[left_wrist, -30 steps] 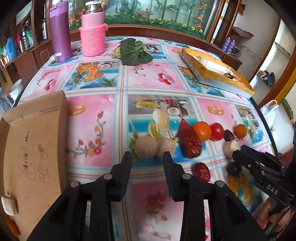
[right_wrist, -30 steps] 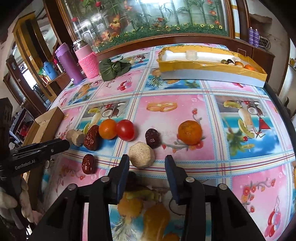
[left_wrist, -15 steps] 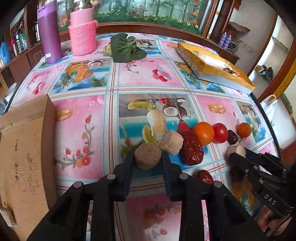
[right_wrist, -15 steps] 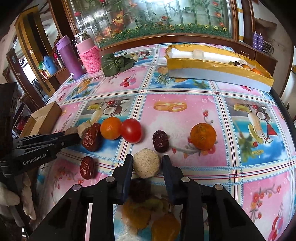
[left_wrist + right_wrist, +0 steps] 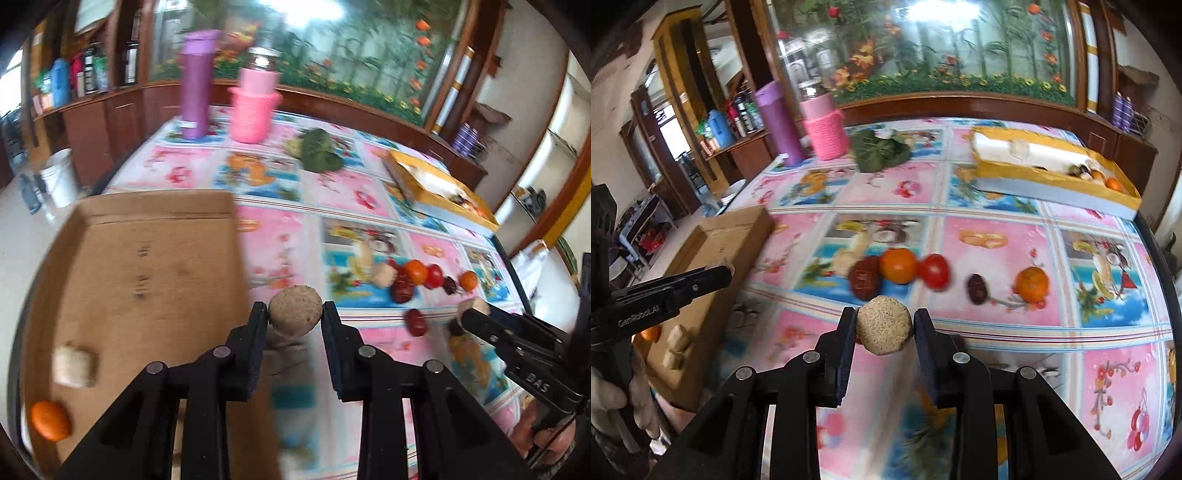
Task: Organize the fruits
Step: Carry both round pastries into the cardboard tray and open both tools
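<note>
My left gripper [image 5: 294, 314] is shut on a round tan fruit [image 5: 294, 309], held in the air at the right edge of the open cardboard box [image 5: 147, 266]. In that box lie a tan cube [image 5: 74, 365] and an orange [image 5: 50, 421]. My right gripper [image 5: 884, 328] is shut on a second tan ball [image 5: 884, 334], lifted above the table's near part. Behind it on the cloth lie a wrinkled red date [image 5: 864, 282], an orange [image 5: 898, 265], a tomato [image 5: 934, 271], a dark date [image 5: 977, 288] and a mandarin [image 5: 1032, 284].
A yellow tray [image 5: 1052, 181] with some fruit stands at the far right. A purple flask [image 5: 777, 122], a pink knit-sleeved jar [image 5: 825, 129] and green leaves [image 5: 879, 149] stand at the back. The table's edge runs close on the right; a white bucket [image 5: 59, 177] is on the floor.
Both grippers closed on the tan balls and lifted them off the cloth. The left one swung left to the cardboard box; the right one rose and drew back.
</note>
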A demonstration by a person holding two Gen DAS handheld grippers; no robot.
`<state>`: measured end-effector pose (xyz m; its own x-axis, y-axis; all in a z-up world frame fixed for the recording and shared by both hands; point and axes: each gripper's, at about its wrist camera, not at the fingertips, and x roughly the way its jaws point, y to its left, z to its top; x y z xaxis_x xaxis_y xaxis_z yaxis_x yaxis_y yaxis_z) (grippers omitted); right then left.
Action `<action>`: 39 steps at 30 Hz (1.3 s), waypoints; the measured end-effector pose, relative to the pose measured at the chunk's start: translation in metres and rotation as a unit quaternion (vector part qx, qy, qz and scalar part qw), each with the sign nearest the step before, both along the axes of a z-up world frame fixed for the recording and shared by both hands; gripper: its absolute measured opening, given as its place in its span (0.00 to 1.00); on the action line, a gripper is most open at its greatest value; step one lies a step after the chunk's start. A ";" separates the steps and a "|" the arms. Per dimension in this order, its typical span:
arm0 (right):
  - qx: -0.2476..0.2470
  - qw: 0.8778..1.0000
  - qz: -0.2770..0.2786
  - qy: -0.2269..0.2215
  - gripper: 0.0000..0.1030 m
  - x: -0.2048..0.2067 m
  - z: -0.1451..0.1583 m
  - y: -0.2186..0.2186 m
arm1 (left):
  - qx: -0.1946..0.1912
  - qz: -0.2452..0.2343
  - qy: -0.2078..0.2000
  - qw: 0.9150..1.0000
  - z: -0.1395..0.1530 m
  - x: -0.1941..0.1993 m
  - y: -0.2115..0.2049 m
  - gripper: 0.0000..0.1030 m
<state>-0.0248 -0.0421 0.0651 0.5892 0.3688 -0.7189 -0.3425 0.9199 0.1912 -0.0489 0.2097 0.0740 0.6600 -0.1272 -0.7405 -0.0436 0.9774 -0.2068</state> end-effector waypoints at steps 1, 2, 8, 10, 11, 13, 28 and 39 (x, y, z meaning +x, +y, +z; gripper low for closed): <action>0.000 1.000 0.010 -0.003 0.33 -0.004 0.003 0.010 | 0.004 0.013 -0.002 1.000 0.001 -0.004 0.010 0.28; -0.001 1.000 0.023 -0.007 0.34 -0.009 0.007 0.024 | 0.014 0.031 -0.005 0.999 0.001 -0.009 0.023 0.28; -0.008 0.995 0.100 -0.016 0.34 -0.026 0.016 0.105 | 0.041 0.097 0.000 0.994 -0.003 -0.025 0.088 0.28; -0.010 0.992 0.125 -0.012 0.34 -0.029 0.015 0.134 | 0.049 0.108 0.006 0.993 -0.005 -0.022 0.104 0.28; -0.012 0.991 0.136 -0.009 0.34 -0.030 0.014 0.147 | 0.050 0.111 0.011 0.993 -0.007 -0.021 0.111 0.28; -0.018 0.988 0.153 -0.007 0.34 -0.030 0.010 0.172 | 0.048 0.116 0.021 0.992 -0.011 -0.016 0.126 0.28; -0.055 0.981 0.182 0.029 0.35 -0.012 -0.033 0.255 | -0.001 0.128 0.042 0.991 -0.030 -0.018 0.162 0.35; -0.036 0.988 0.150 -0.012 0.54 -0.024 -0.004 0.227 | 0.030 0.134 -0.009 0.990 0.007 -0.053 0.131 0.67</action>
